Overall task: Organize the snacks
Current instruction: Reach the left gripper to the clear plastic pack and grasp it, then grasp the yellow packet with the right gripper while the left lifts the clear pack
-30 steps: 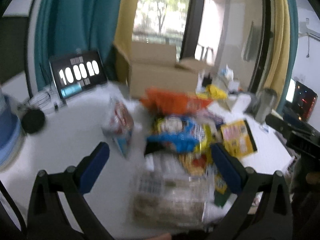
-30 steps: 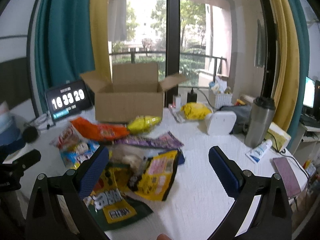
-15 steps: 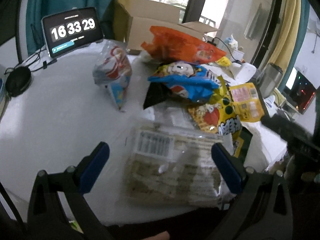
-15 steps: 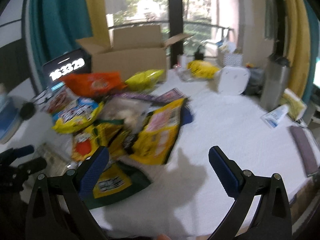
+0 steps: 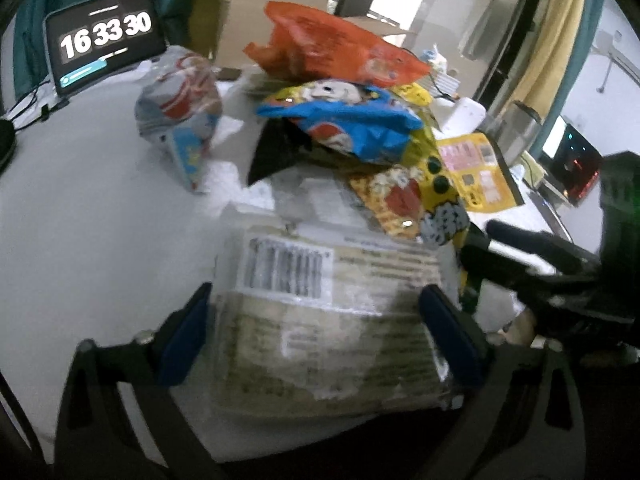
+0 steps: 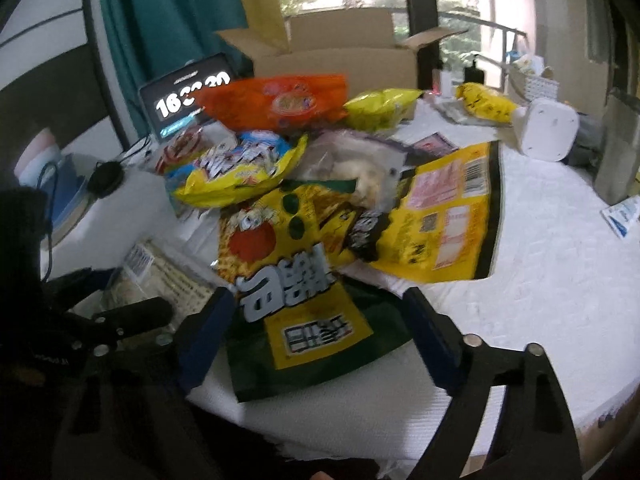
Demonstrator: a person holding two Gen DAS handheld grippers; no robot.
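Both tools lowered onto snack pile, left tool (image 5: 316,332) closing around clear packet (image 5: 328,320), right tool (image 6: 316,336) closing around green-yellow bag (image 6: 304,312)

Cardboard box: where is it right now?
The open cardboard box stands at the table's far edge by the window, top centre of the right wrist view, behind the orange snack bag and right of the clock tablet.

- Left wrist view: low and close at the table's near edge, angled down over the clear wrapped pack (image 5: 328,320).
- Right wrist view: beside it, tilted down over the green-yellow bag (image 6: 304,312).
- Shared: orange bag (image 5: 340,52), clock tablet (image 6: 188,96), cardboard box (image 6: 340,52).
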